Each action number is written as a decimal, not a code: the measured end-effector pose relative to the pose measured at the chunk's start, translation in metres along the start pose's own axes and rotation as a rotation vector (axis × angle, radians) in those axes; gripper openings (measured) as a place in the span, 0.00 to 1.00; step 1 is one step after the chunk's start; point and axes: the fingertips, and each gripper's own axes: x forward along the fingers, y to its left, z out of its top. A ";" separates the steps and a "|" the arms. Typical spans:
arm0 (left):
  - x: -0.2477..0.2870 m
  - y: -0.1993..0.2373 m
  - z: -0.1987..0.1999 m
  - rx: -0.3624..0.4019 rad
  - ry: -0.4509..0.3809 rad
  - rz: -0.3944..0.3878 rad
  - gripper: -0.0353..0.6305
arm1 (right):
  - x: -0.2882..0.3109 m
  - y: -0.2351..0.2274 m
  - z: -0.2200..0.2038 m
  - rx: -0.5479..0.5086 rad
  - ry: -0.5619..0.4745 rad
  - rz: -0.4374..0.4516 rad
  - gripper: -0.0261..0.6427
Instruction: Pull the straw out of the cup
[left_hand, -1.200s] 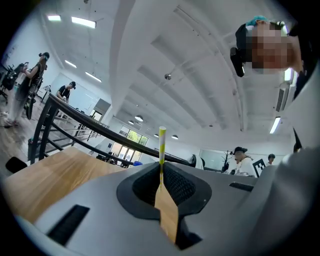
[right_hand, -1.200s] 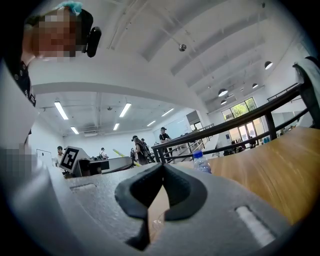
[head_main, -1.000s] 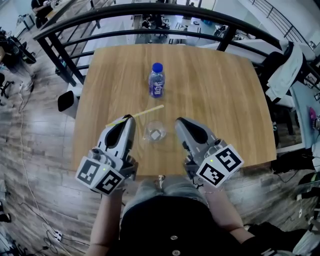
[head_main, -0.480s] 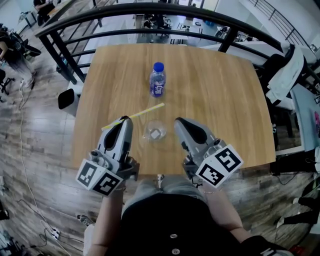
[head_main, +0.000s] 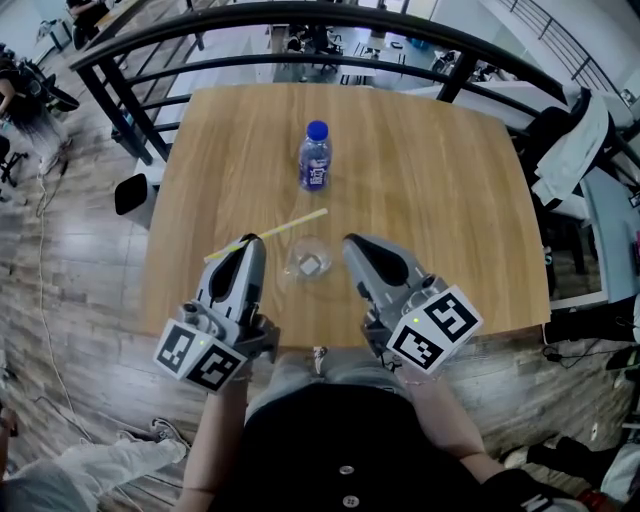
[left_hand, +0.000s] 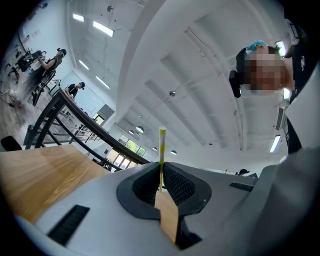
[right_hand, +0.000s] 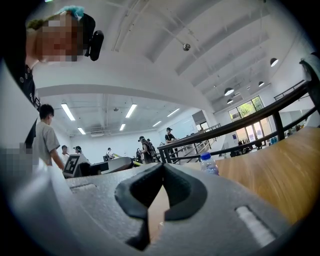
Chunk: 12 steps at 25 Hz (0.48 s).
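Left gripper (head_main: 256, 241) pinches the straw (head_main: 287, 225), its end hidden; right gripper (head_main: 350, 243) closed beside cup (head_main: 310, 263).

No text can be read here. The bottle (head_main: 314, 160) on your worktop (head_main: 440, 190) has a purple label, print too small to make out. Cubes on your left gripper (head_main: 250, 242) and right gripper (head_main: 350, 242) show only black-and-white square markers.

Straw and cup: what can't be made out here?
cup: absent from both gripper views; in the head view it is too small to tell what the pale patch inside is.
straw: the head view from above does not show whether it hovers or touches the table; the left gripper hides its clamped part.
bottle: label too small to read.
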 end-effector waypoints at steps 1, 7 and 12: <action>0.000 0.001 0.000 0.000 0.000 0.002 0.10 | 0.000 0.000 -0.001 0.000 0.002 0.001 0.04; -0.002 0.003 -0.001 0.006 -0.003 0.013 0.10 | 0.003 0.001 -0.004 -0.004 0.012 0.008 0.04; 0.000 0.003 -0.003 0.006 -0.005 0.011 0.10 | 0.003 0.000 -0.006 -0.012 0.015 0.011 0.04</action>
